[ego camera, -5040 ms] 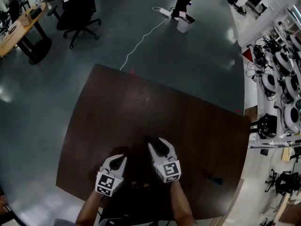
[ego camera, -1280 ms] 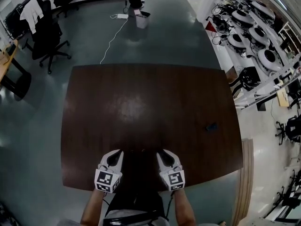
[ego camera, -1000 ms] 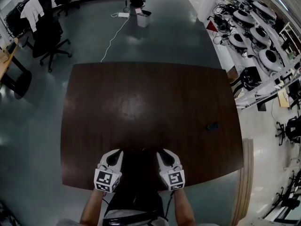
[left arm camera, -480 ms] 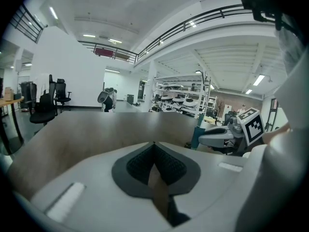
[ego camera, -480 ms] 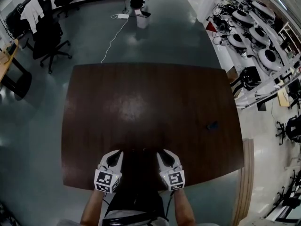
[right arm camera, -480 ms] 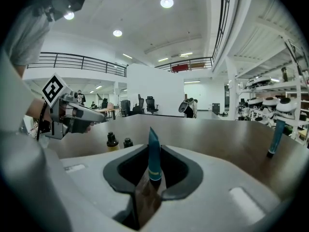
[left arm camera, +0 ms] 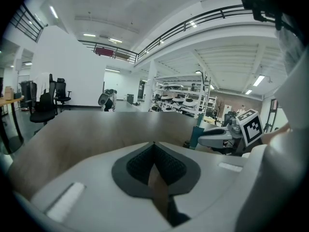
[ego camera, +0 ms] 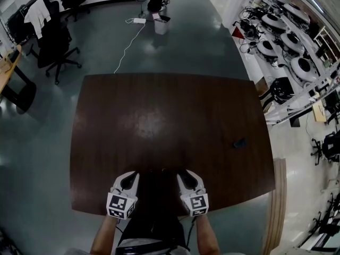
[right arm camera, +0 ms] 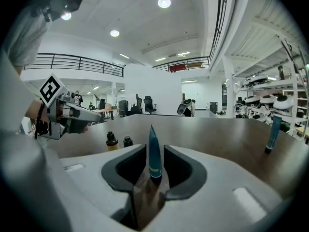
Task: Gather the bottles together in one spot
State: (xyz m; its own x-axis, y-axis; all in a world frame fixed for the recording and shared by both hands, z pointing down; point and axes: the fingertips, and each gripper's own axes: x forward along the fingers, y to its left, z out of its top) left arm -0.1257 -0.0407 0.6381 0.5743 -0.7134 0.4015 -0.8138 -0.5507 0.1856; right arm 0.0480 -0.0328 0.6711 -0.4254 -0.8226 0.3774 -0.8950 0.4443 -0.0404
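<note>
Teal plastic, smooth and tapering to a sharp cone tip, makes up the slim bottle standing upright on the counter, a dark brown slab with a faint wood grain and a dull sheen. The bottle sits at the 6 o'clock edge of the counter, between the jaws of the right tool. Those jaws have just been opening. Their ribbed black pads now stand apart with a sliver of space on each side of the bottle, so nothing is gripped.

At about 10 o'clock from it, just beyond the white shell of the right tool, stand two squat bottles with round black caps, one amber-bodied and one darker, close together. A second teal bottle, a straight tube shape, stands well apart at about 2 o'clock, toward the counter's right edge.

The left tool rests near the same edge, at 9 o'clock from the right one. Its textured dark pads meet at the tips, closed on nothing.
</note>
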